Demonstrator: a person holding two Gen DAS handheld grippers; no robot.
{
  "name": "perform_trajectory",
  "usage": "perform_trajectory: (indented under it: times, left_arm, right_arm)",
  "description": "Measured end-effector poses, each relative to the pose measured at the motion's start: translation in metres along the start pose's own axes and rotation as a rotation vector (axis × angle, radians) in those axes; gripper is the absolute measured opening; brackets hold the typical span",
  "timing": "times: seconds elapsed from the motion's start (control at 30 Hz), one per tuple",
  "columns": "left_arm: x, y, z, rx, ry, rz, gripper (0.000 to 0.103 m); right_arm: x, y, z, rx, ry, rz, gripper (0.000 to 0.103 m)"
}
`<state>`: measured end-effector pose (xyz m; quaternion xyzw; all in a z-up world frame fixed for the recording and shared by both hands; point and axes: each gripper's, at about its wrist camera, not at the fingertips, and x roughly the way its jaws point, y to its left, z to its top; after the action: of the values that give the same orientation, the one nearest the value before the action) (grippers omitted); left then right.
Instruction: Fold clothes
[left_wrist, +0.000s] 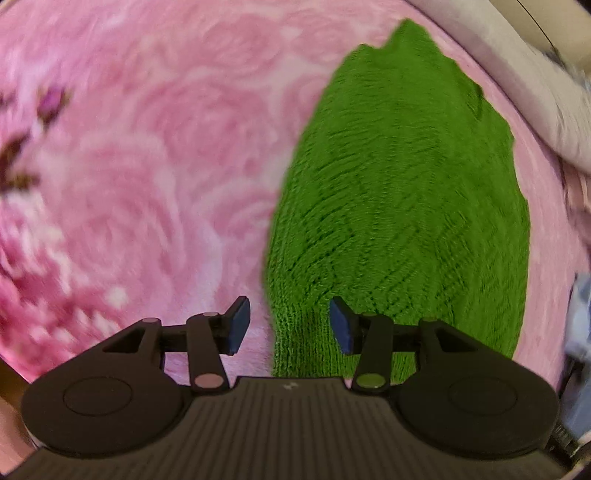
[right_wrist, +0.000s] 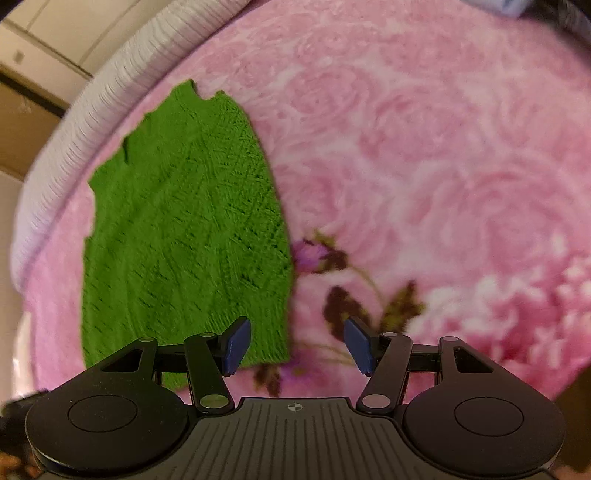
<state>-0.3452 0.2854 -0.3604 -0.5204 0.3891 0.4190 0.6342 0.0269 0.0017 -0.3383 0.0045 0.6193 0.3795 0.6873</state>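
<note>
A green knitted garment (left_wrist: 399, 206) lies flat on a pink rose-print blanket (left_wrist: 155, 155). My left gripper (left_wrist: 290, 325) hovers just above the garment's near left edge, jaws apart. Its right pad (left_wrist: 341, 325) is over the knit, its left pad (left_wrist: 238, 325) over the blanket, and neither presses on anything. In the right wrist view the same garment (right_wrist: 184, 229) fills the left side. My right gripper (right_wrist: 297, 345) stands open over the garment's near right corner. Its left pad (right_wrist: 236, 347) is above the knit and its right pad (right_wrist: 358, 345) above the blanket (right_wrist: 424, 147).
A pale ribbed cover (right_wrist: 110, 85) runs along the blanket's far edge, also visible as a pale band (left_wrist: 535, 96) in the left wrist view. A blurred blue-white thing (left_wrist: 580, 325) sits at the right margin. A dark flower print (right_wrist: 343, 295) marks the blanket beside the garment.
</note>
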Motion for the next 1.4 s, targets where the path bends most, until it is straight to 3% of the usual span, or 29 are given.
perform_trajectory:
  times: [0.2,0.23,0.27,0.3,0.4,0.53,0.63,0.73,0.87,0.9,0.97,1.03,1.17,1.3,1.4]
  left_arm:
    - [0.017,0.011,-0.008,-0.106,-0.051,-0.058,0.043]
    - [0.018,0.008,-0.009,-0.094,-0.063,-0.062,0.037]
    - [0.018,0.004,-0.008,-0.066,-0.065,-0.072,0.027]
    - [0.017,0.001,-0.008,-0.038,-0.067,-0.082,0.009]
    - [0.007,-0.006,-0.006,0.021,-0.091,-0.095,0.005]
    - [-0.030,-0.001,-0.018,0.100,-0.164,-0.124,0.005]
    - [-0.047,0.006,-0.033,0.140,-0.157,-0.121,0.005]
    - [-0.041,0.012,-0.050,0.163,-0.111,-0.049,0.005]
    - [-0.031,0.021,-0.061,0.122,-0.036,0.072,0.008]
    - [-0.034,0.020,-0.060,0.127,-0.035,0.106,0.014]
    - [-0.044,0.015,-0.055,0.152,-0.055,0.182,0.015]
    - [-0.058,0.006,-0.048,0.195,-0.106,0.229,0.015]
    - [-0.065,-0.030,-0.023,0.284,-0.183,0.139,0.015]
    - [-0.033,-0.077,-0.001,0.395,-0.178,0.084,0.015]
    - [-0.006,-0.099,0.021,0.404,-0.142,0.052,0.015]
  right_arm:
    - [0.028,-0.006,0.000,0.062,0.009,0.121,0.059]
    - [0.031,-0.002,0.001,0.042,0.011,0.120,0.056]
    - [0.035,0.002,0.002,0.022,0.013,0.120,0.028]
    - [0.039,0.006,0.004,0.002,0.015,0.119,0.006]
    - [0.037,0.021,0.009,-0.087,0.003,0.110,0.005]
    - [-0.004,0.021,0.014,-0.155,-0.041,0.110,0.004]
    - [-0.030,0.015,0.005,-0.181,-0.025,0.112,0.003]
    - [-0.034,0.014,-0.014,-0.220,0.048,0.062,0.004]
    - [-0.019,0.004,-0.033,-0.196,0.174,-0.052,0.006]
    - [-0.017,0.003,-0.034,-0.202,0.201,-0.095,0.010]
    - [-0.014,0.003,-0.033,-0.230,0.240,-0.188,0.020]
    - [-0.022,0.008,-0.023,-0.272,0.210,-0.252,0.029]
    - [-0.038,0.032,0.006,-0.373,0.096,-0.229,0.033]
    - [-0.014,0.061,0.035,-0.435,0.076,-0.161,0.034]
    - [0.016,0.085,0.053,-0.466,0.064,-0.140,0.034]
